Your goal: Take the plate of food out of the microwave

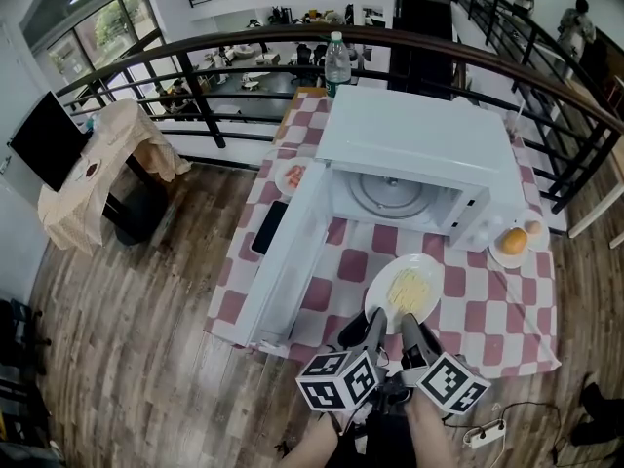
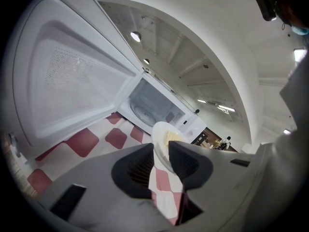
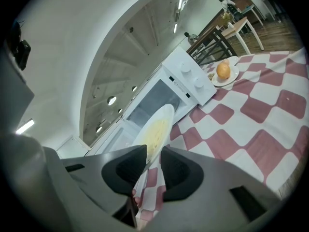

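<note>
Left gripper [image 1: 374,323] and right gripper [image 1: 414,328] pinch the near rim of the round white plate of yellow noodles [image 1: 405,289]; best keep it level, moving both together.

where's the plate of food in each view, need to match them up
Head view: plate lower centre, just in front of the open microwave.
Left gripper view: plate edge-on at centre, its rim between the jaws.
Right gripper view: plate tilted at centre, its rim between the jaws.
Shared landmark: the white microwave, behind the plate in every view.
</note>
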